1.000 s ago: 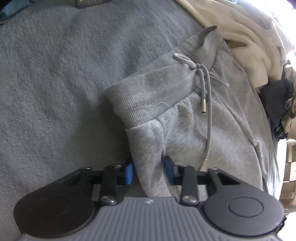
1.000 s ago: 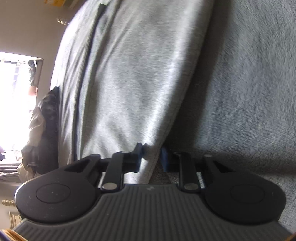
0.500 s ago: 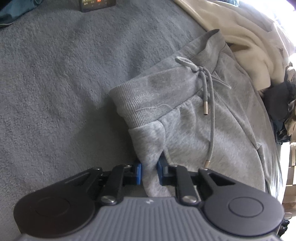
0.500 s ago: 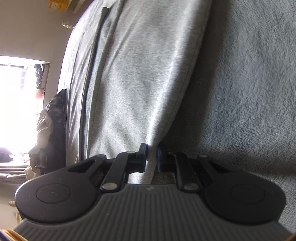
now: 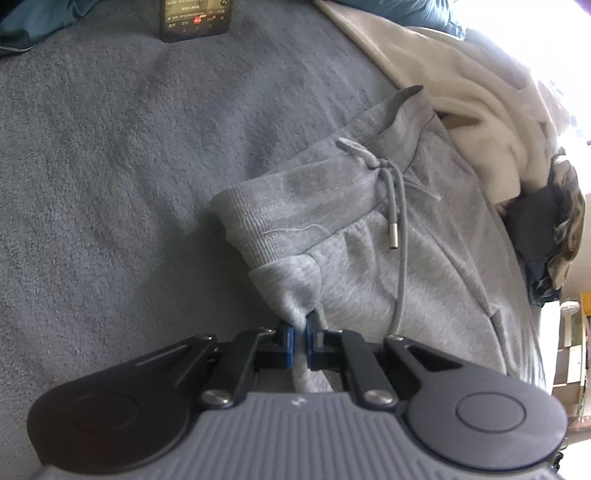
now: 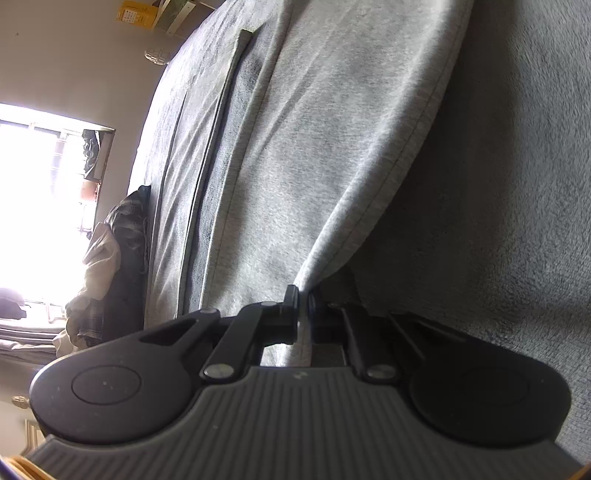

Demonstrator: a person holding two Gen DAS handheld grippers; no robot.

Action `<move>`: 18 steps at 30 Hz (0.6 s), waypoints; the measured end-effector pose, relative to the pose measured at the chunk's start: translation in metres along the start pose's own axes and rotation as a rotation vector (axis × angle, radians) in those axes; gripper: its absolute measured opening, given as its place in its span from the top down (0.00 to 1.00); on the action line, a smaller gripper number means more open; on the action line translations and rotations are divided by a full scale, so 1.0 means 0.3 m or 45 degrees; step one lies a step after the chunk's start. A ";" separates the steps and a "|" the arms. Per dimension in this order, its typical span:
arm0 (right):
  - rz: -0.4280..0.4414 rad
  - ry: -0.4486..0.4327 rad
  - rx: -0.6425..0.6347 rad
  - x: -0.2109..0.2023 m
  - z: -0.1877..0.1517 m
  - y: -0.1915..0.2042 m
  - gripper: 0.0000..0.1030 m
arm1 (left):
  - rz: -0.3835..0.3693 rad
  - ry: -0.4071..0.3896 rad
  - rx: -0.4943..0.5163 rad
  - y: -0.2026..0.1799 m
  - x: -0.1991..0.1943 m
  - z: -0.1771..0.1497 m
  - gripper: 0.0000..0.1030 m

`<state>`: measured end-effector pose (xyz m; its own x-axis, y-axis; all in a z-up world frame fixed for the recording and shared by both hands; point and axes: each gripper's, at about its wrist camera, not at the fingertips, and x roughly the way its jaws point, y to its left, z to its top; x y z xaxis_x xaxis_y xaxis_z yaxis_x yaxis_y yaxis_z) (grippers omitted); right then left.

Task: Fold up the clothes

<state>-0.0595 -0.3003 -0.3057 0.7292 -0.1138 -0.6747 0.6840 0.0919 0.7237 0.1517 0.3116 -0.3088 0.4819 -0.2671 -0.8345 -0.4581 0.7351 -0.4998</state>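
Grey fleece covers the bed [image 5: 110, 155] from edge to edge, and on it lie the light grey sweatpants [image 5: 373, 266], spread across the right half of the left wrist view. Their ribbed waistband [image 5: 288, 210] sits in the middle of that frame, folded over on itself, with the drawstring [image 5: 400, 229] knotted at its upper right and trailing down toward the lower right, one metal tip showing just below the band.

The left tool [image 5: 299, 341], at the lower centre of the frame, is clamped on a pinch of the sweatpants' edge just below the waistband; the cloth bunches up between its blue pads [image 5: 287, 343] and runs down behind them.

In the right wrist view the sweatpants [image 6: 332, 147] fill the upper middle, a long seamed edge running from the upper right down to the right tool [image 6: 303, 314] at lower centre. That tool is also closed tight on the fabric, the hem drawn into a narrow fold between its dark fingers and lifted slightly off the bed [image 6: 509, 221].

A phone [image 5: 194, 16] with a lit screen lies on the fleece at the top of the left wrist view. A cream garment [image 5: 461, 107] is heaped at the upper right, touching the sweatpants' far edge, with darker clothes [image 5: 543, 225] piled beyond it. A bright window [image 6: 40, 184] glares at the left of the right wrist view.
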 end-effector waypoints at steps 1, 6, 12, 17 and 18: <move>-0.006 -0.003 -0.007 0.000 0.002 0.009 0.97 | -0.009 -0.003 -0.002 0.000 0.000 0.001 0.93; -0.043 -0.016 -0.062 0.003 0.009 0.069 0.97 | -0.048 0.003 -0.022 0.006 0.009 0.001 0.94; -0.101 -0.034 -0.105 0.009 0.007 0.125 0.97 | -0.080 0.049 -0.029 0.019 0.021 0.015 0.93; -0.149 -0.046 -0.127 0.005 0.000 0.139 0.97 | -0.117 0.090 -0.055 0.039 0.044 0.024 0.91; -0.157 -0.049 -0.131 0.005 -0.002 0.141 0.97 | -0.124 0.092 -0.053 0.037 0.053 0.027 0.91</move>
<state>-0.0295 -0.2960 -0.2762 0.6396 -0.1680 -0.7501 0.7682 0.1754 0.6157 0.1604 0.3207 -0.3258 0.4713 -0.3810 -0.7954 -0.4434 0.6773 -0.5871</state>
